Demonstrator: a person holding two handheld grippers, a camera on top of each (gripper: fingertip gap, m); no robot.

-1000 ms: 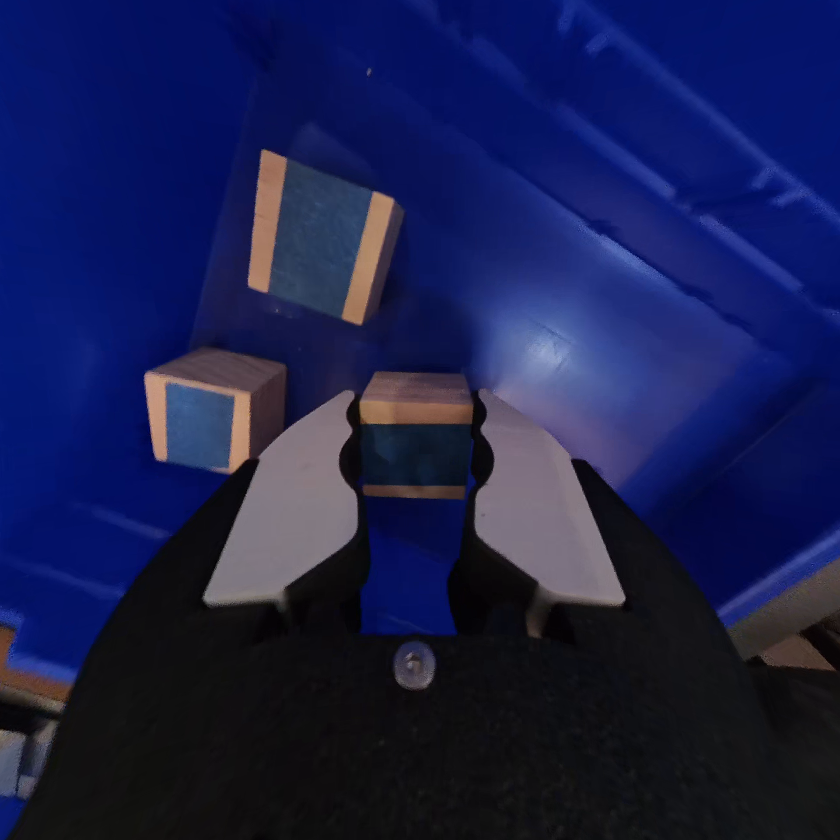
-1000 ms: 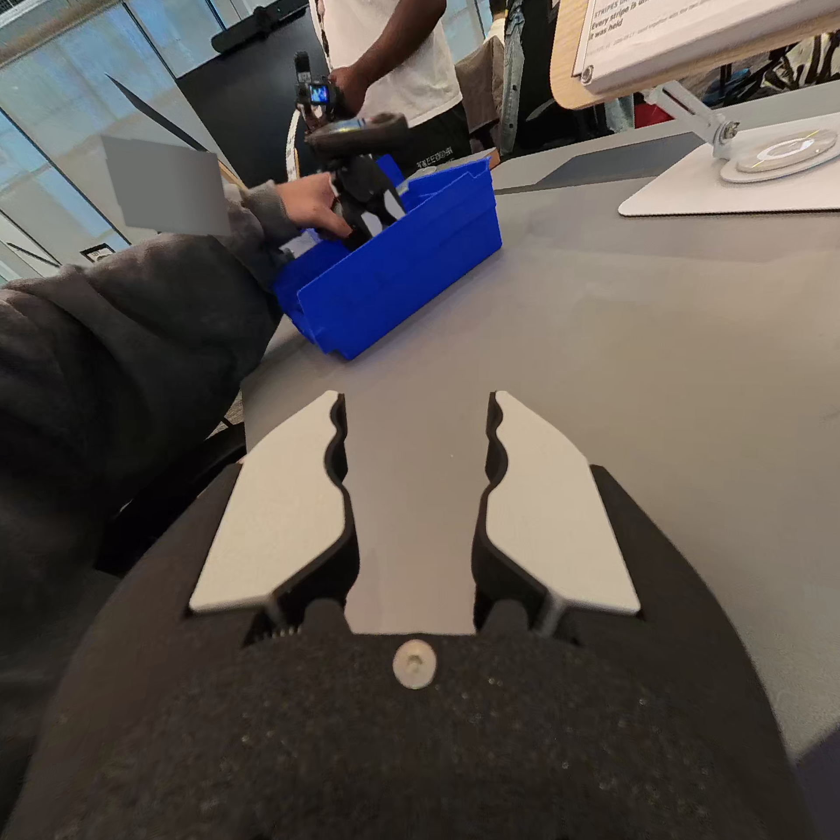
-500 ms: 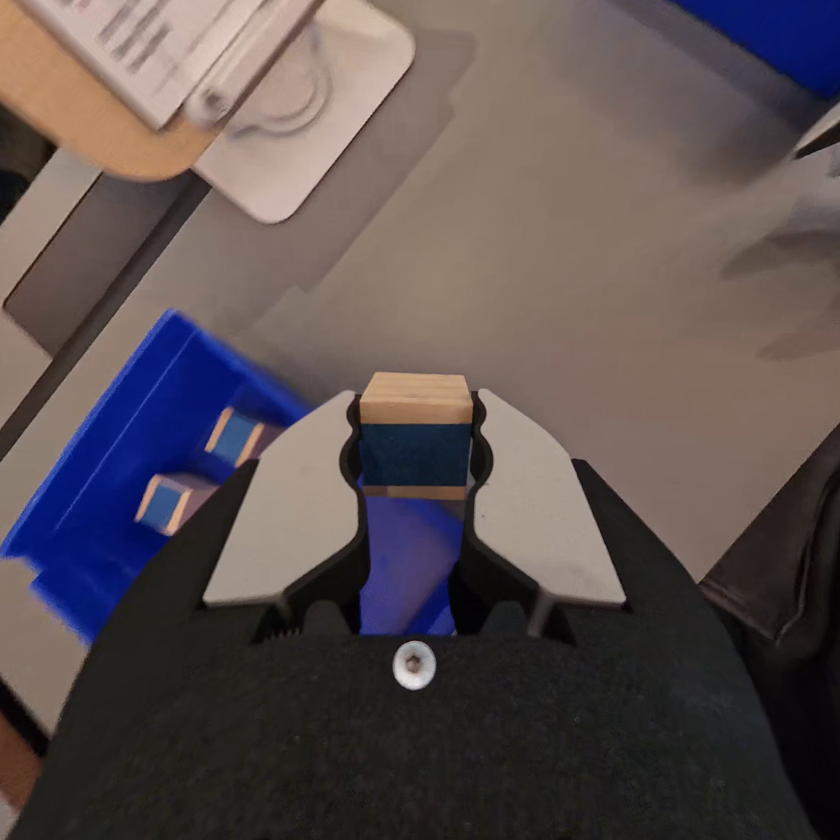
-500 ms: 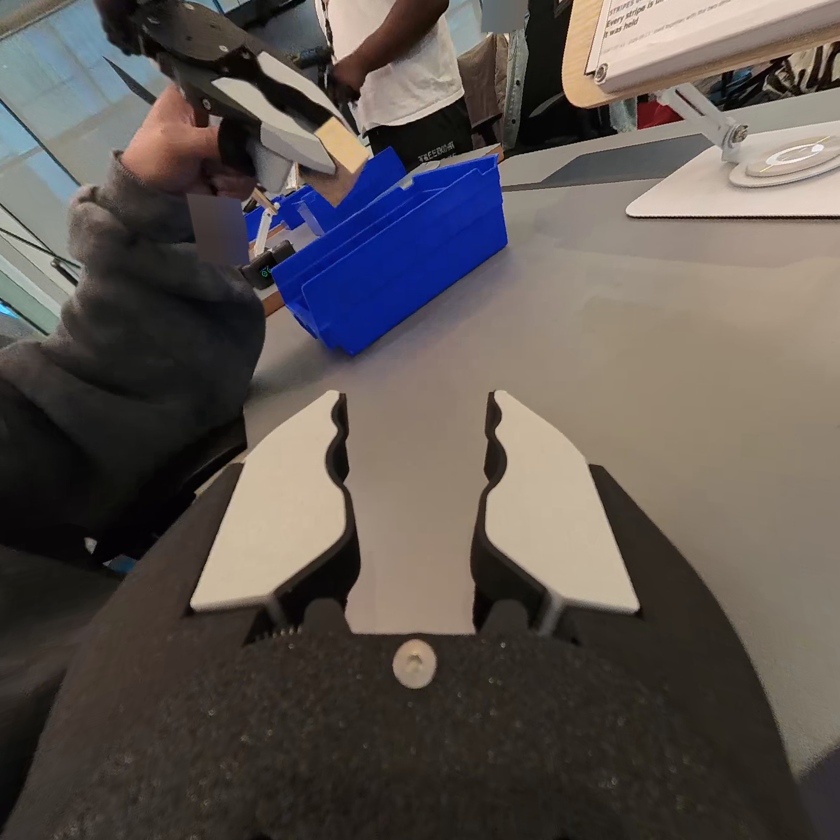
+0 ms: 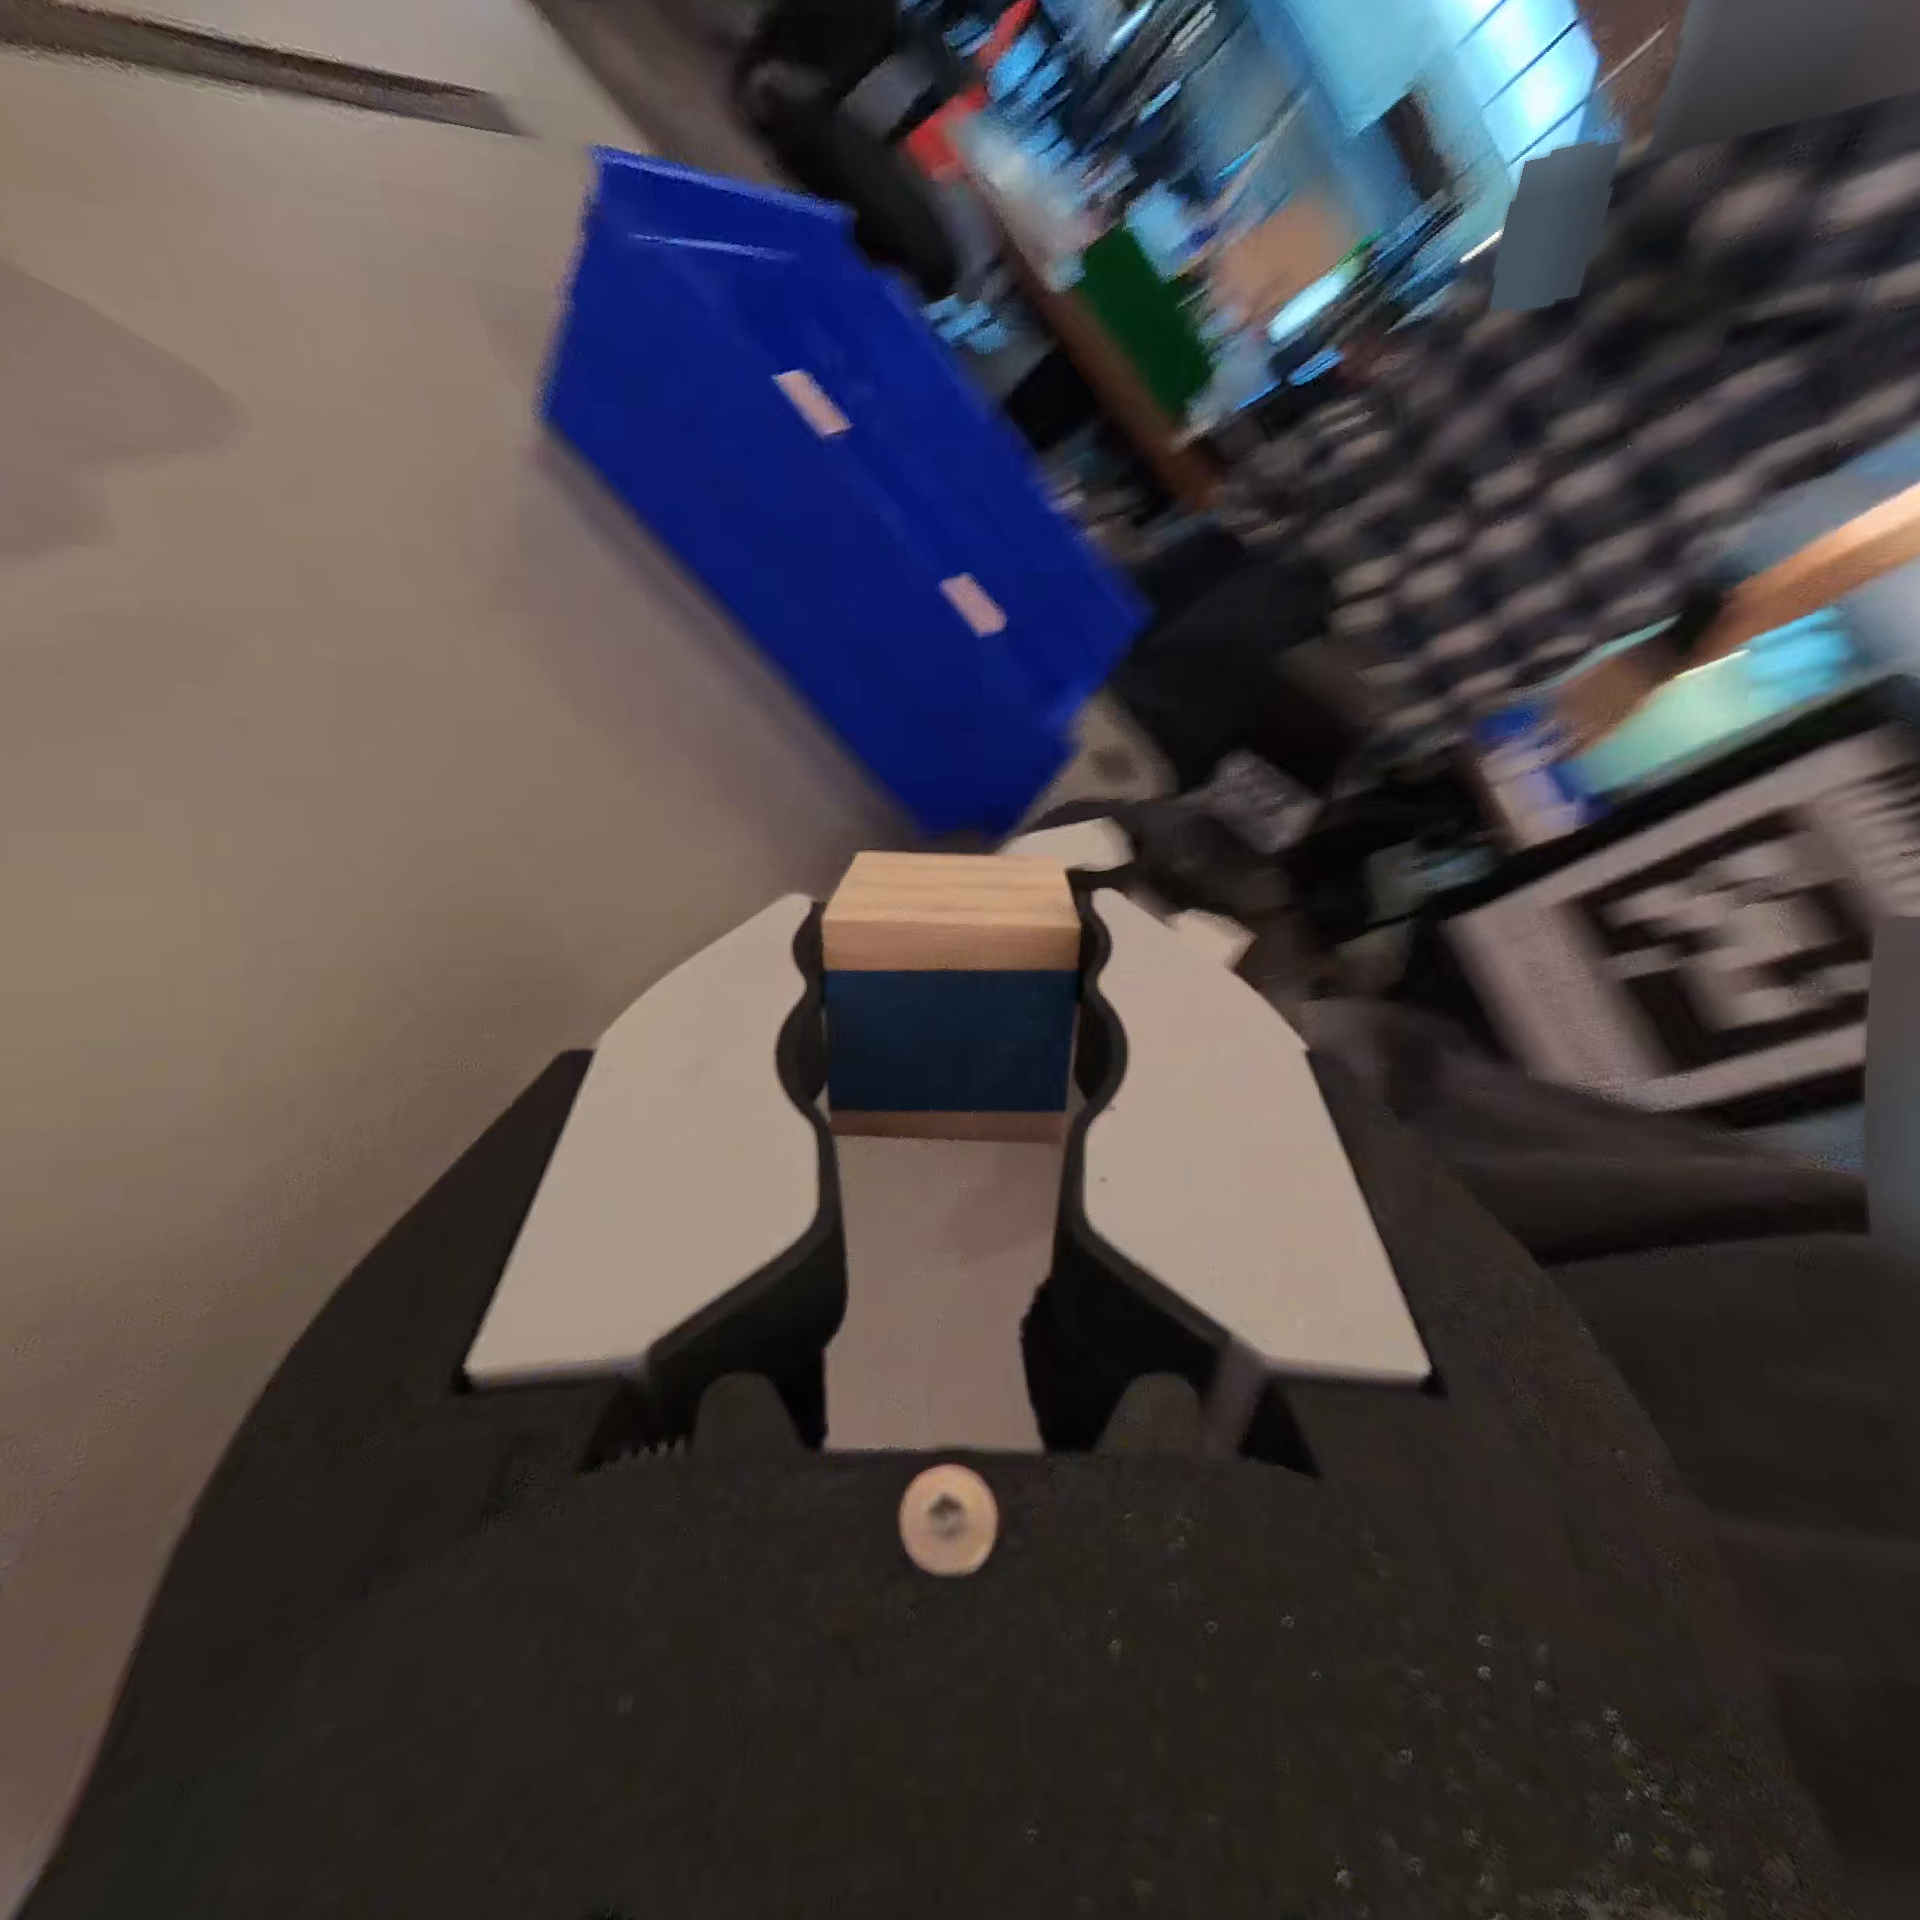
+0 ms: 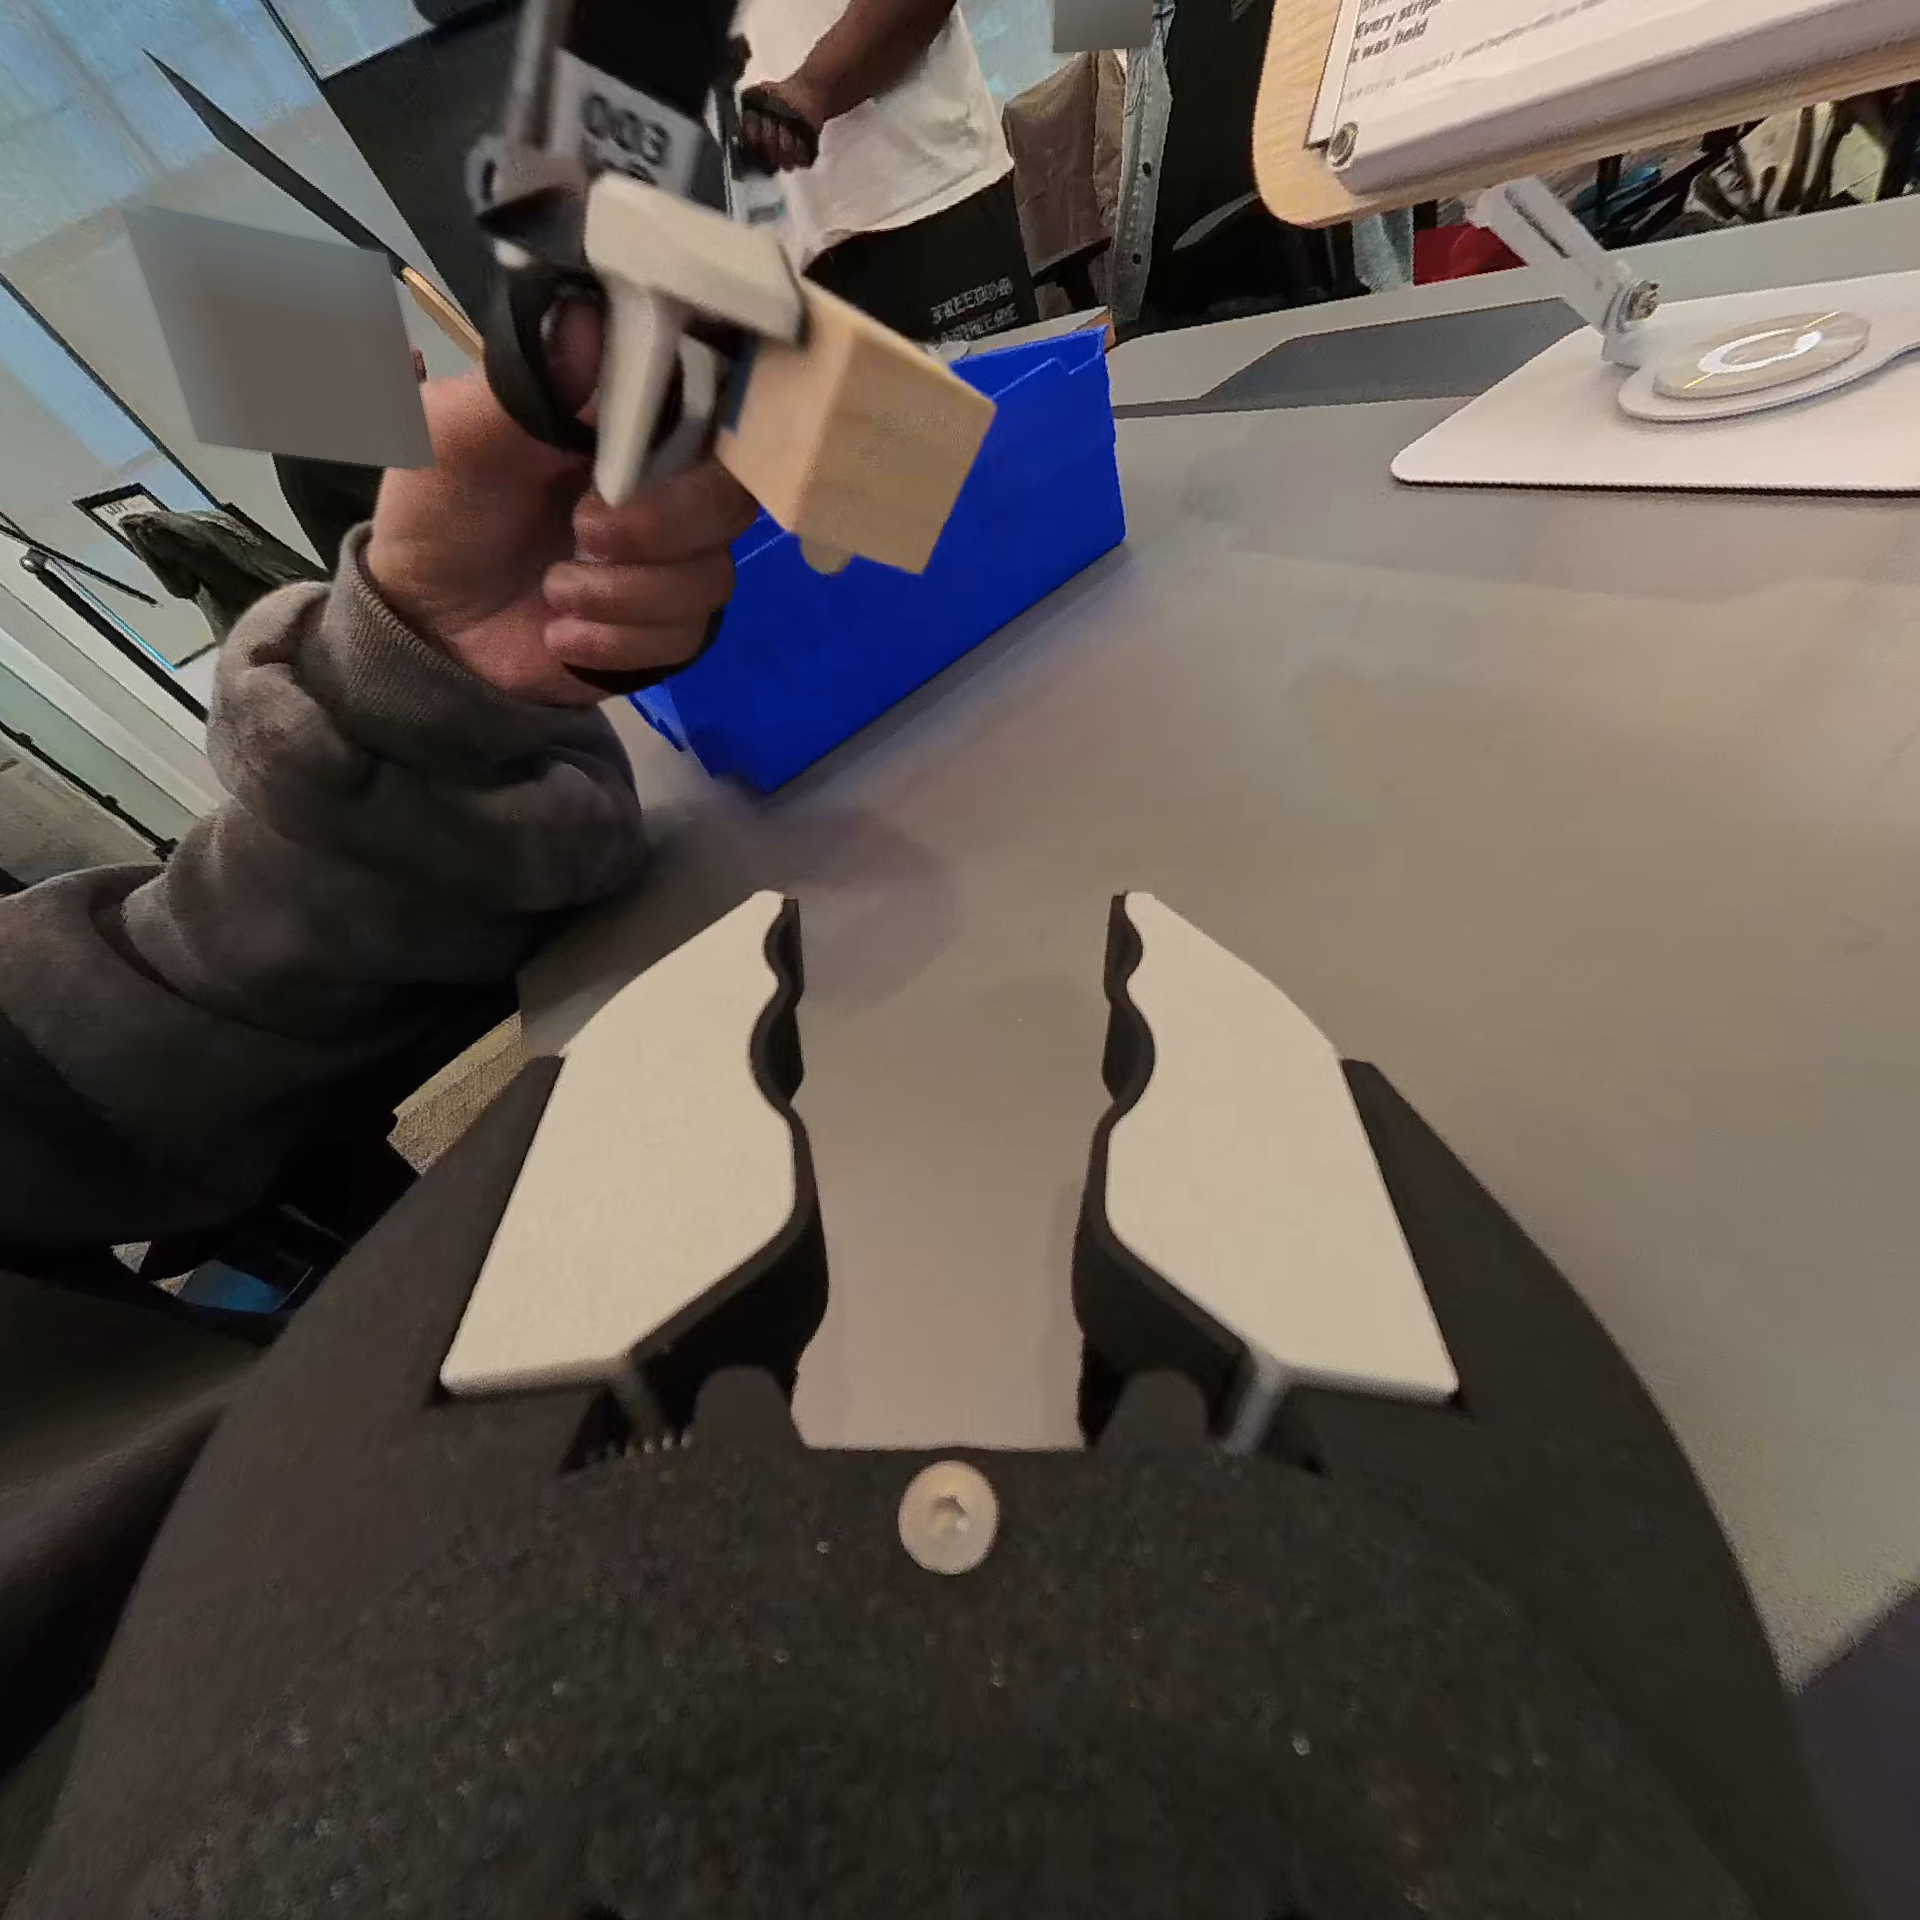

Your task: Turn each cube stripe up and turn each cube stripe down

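**Cube held in the air by the left gripper, right gripper idle over the table**

The left gripper point(image 5: 951, 997) has its fingers point(image 5: 707, 1122) closed narrow on the cube point(image 5: 951, 1013), one finger flat against each side, the cube sitting right at the tips at 12 o'clock from the screw on the gripper body. It touches neither table nor bin.

The cube is pale wood. The face turned to the left wrist camera carries a broad dark blue stripe running finger to finger, with a thin wooden band under it and a bare wooden face above.

The right gripper point(image 6: 951, 997) has its fingers point(image 6: 665, 1132) standing wide with nothing between them; only grey table point(image 6: 1455, 831) shows in the gap.

The left wrist view is tilted and blurred: the bin point(image 5: 810, 488) lies at 11 o'clock from the cube, well apart, with two small pale patches on its blue surface; whether these are cubes cannot be told. A dark sleeve fills the 3 o'clock side.

The right wrist view shows what the first cannot: a hand point(image 6: 520, 561) in a grey sleeve point(image 6: 343, 831) gripping the left gripper at 10 o'clock, the cube raised above the table in front of the bin, bare wooden faces toward this camera. At 2 o'clock stands a white stand point(image 6: 1683, 405) with a board; a person point(image 6: 883, 145) stands behind the bin
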